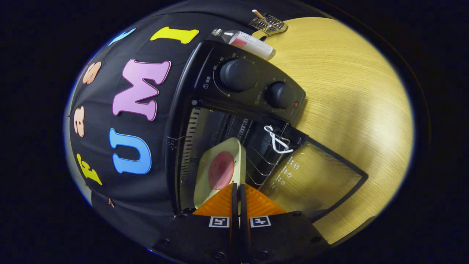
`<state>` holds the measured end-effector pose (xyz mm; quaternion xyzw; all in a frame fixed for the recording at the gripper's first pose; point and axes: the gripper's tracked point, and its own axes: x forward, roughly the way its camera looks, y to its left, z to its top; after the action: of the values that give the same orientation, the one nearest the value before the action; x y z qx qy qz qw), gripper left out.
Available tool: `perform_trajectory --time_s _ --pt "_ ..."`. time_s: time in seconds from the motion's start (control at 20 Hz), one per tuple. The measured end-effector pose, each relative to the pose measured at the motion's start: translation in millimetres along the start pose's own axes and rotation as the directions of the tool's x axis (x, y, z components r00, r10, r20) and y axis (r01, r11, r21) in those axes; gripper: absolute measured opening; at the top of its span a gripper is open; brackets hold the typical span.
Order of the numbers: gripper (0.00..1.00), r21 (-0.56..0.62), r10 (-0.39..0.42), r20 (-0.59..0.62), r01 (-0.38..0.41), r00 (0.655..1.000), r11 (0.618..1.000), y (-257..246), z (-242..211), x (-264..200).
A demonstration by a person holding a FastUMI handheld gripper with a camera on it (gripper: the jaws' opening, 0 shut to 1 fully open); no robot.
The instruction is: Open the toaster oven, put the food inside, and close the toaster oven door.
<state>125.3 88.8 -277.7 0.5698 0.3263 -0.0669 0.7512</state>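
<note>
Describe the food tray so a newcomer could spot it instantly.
Find the black toaster oven with its door open. In its cavity, just ahead of the tool, whose fingers are closed on its rim, sits a pale tray, alone in carrying a round pink food piece.

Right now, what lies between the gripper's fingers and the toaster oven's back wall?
In the gripper view, the gripper is pinched on the rim of a pale tray carrying a round pink food piece, which sits inside the open toaster oven over its wire rack.
</note>
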Motion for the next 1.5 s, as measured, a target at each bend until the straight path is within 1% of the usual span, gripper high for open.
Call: perform_trajectory --time_s 0.15,0.25,0.35,0.5,0.6,0.65,0.7,0.75,0.8,0.9,0.95,1.05,1.1,1.35,1.45,1.5 --pt "0.06 -0.031 -0.001 0.015 0.002 1.0 1.0 4 2 13" --pt "0.06 -0.024 -0.002 0.019 0.002 1.0 1.0 7 0 18" --pt "0.06 -0.042 -0.02 0.019 0.02 1.0 0.999 7 -4 23" --pt "0.06 -0.075 -0.051 0.059 0.055 0.997 0.996 5 -1 22" --pt "0.07 -0.074 -0.04 0.063 0.045 0.997 0.996 8 -2 21" --pt "0.12 -0.074 -0.037 0.066 0.042 0.997 0.996 10 0 19" --pt "0.13 -0.075 -0.029 0.067 0.034 0.997 0.997 11 -2 20" --pt "0.27 -0.077 -0.025 0.068 0.03 0.997 0.997 13 -3 19" --pt "0.35 -0.085 -0.018 0.073 0.024 0.997 0.996 14 -3 17" --pt "0.56 -0.118 -0.011 0.082 0.021 0.997 0.993 16 -5 9" --pt "0.64 -0.138 -0.007 0.079 0.018 0.997 0.99 14 -9 6" --pt "1.0 -0.17 -0.028 0.047 0.035 0.999 0.985 7 -15 -3" --pt "0.98 -0.186 -0.038 0.039 0.044 0.999 0.982 3 -18 -8" --pt "0.99 -0.29 -0.059 0.04 0.068 0.997 0.955 -5 -20 -43" --pt "0.99 -0.356 -0.066 0.043 0.077 0.997 0.931 -9 -24 -59" --pt "0.99 -0.405 -0.073 0.048 0.086 0.996 0.91 -12 -26 -69"
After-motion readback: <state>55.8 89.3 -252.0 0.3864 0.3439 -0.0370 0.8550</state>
